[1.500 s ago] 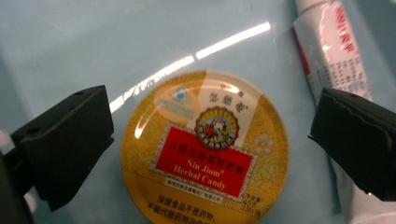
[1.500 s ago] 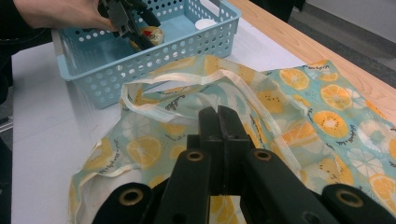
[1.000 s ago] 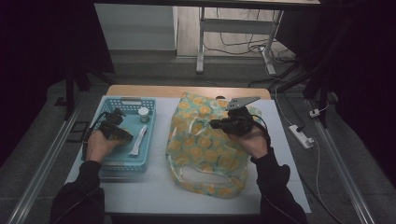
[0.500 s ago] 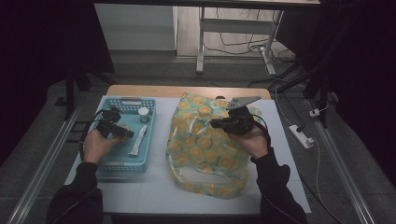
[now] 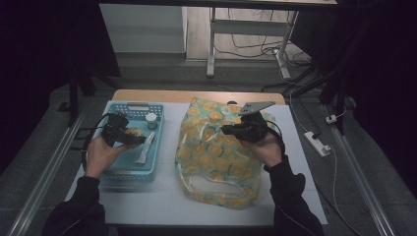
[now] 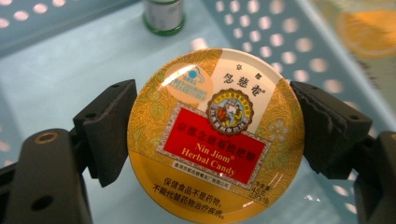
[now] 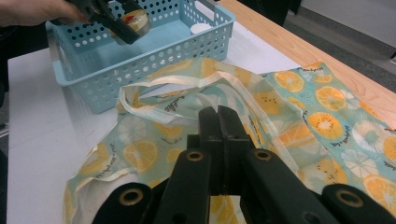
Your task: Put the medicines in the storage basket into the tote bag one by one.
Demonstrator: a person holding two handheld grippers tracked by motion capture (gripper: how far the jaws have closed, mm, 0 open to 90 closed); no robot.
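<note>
Dim room, white worktop (image 5: pixel 162 196) with a wood strip at the far edge, cables on the floor beyond. Blue perforated basket (image 5: pixel 156 147) sits at the worktop's left; a citrus-print tote bag (image 5: pixel 206 152) lies flat just beside it on the right.

Left tongs (image 5: pixel 140 140) are clamped on a round herbal candy tin (image 6: pixel 215 135), pads pressing its rim from both sides, lid facing the camera. The tin hangs above the basket floor, not resting on it, likely being lifted out to go into the bag. From the right gripper view the tin (image 7: pixel 135 21) is seen held over the basket (image 7: pixel 154 51).

Also in the basket: a small white-capped bottle (image 5: pixel 151 119) at the far end and a whitish tube (image 5: pixel 146 149) lying flat.

Right tongs (image 7: pixel 218 122) are pressed together, nothing visible between them, resting over the bag's (image 7: pixel 299 121) upper part beside its cream handle (image 7: pixel 187 84). Probably pinning the fabric down, or poised to open the mouth; I can't tell if they pinch cloth.
</note>
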